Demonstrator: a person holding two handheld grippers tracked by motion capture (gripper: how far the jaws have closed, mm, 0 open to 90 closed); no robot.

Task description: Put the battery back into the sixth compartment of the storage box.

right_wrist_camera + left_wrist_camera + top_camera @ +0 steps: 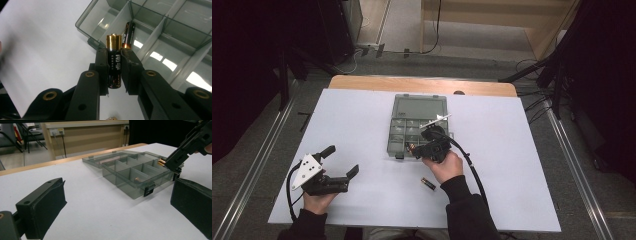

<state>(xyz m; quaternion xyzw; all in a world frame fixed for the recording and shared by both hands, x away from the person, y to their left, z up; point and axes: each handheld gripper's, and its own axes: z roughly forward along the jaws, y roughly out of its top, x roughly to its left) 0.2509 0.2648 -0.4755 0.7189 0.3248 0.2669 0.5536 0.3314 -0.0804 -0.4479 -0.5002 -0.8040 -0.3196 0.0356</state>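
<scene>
A smoky grey compartment box (397, 135) lies open at the table's middle, its lid flat behind it. My right gripper (413, 148) is shut on a black and gold battery (114, 62), which stands upright between the jaws just over the box's front edge (93, 41). A second battery (128, 35) lies in the front compartment beyond it, also seen as a battery (136, 179) from the left gripper view. A third battery (428, 183) lies on the table by the right wrist. My left gripper (341, 161) rests at the front left, open wide with nothing between its jaws.
The white table top (352, 120) has free room left and right of the box. A wooden strip (422, 84) runs along its far edge. Floor, cables and dark stands lie beyond.
</scene>
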